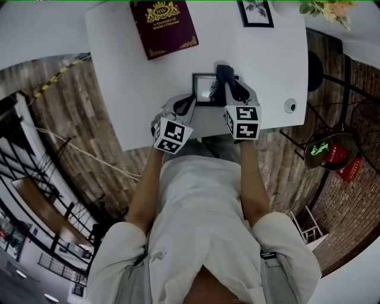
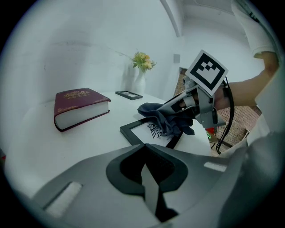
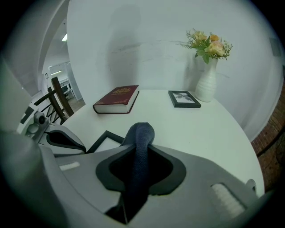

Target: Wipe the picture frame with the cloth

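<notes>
A black picture frame (image 1: pixel 203 89) lies flat on the white table (image 1: pixel 119 71), close to its front edge. My right gripper (image 1: pixel 228 80) is shut on a dark blue cloth (image 1: pixel 224 76), which it holds over the frame's right side. In the left gripper view the cloth (image 2: pixel 167 118) drapes onto the frame (image 2: pixel 144 131) under the right gripper (image 2: pixel 191 100). My left gripper (image 1: pixel 189 102) sits at the frame's left edge, its jaws shut and empty (image 2: pixel 144 162). I cannot tell whether it touches the frame. The right gripper view has the cloth (image 3: pixel 138 147) running up between the jaws.
A maroon book (image 1: pixel 163 27) lies at the back left of the table. A small framed picture (image 1: pixel 256 13) and a white vase of flowers (image 3: pixel 207 84) stand at the back right. A small round fitting (image 1: pixel 290 105) sits near the table's right front edge.
</notes>
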Demonstrator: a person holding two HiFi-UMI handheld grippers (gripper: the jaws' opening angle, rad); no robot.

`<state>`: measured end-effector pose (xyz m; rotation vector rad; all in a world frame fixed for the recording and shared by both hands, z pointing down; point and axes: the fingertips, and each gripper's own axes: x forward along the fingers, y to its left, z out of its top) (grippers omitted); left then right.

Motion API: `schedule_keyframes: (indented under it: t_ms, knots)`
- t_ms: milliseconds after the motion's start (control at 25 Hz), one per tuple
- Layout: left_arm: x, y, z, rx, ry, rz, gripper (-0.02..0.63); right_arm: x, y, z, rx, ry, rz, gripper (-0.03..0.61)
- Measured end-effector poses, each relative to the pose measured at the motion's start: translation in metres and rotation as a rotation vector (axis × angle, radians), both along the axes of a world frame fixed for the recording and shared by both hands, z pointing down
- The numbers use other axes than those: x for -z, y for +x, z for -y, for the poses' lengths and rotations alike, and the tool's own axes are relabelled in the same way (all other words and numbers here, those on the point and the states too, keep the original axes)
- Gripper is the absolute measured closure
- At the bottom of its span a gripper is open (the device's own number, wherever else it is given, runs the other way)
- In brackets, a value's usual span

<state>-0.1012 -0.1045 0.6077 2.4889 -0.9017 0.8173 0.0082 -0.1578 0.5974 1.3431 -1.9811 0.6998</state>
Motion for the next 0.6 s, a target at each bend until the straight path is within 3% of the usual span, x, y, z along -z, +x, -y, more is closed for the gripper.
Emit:
schedule_keyframes:
  t_ms: [400, 600]
  knots:
    - [-0.002, -0.001, -0.001, 0.0, -0.008, 0.001, 0.594, 0.002, 0.047, -0.004, -0.111, -0.009, -0.035, 0.515]
    - [0.0, 0.0, 0.002, -0.003, 0.003, -0.001, 0.594, 0.014, 0.053, -0.005, -0.123, 0.012, -0.049, 0.515]
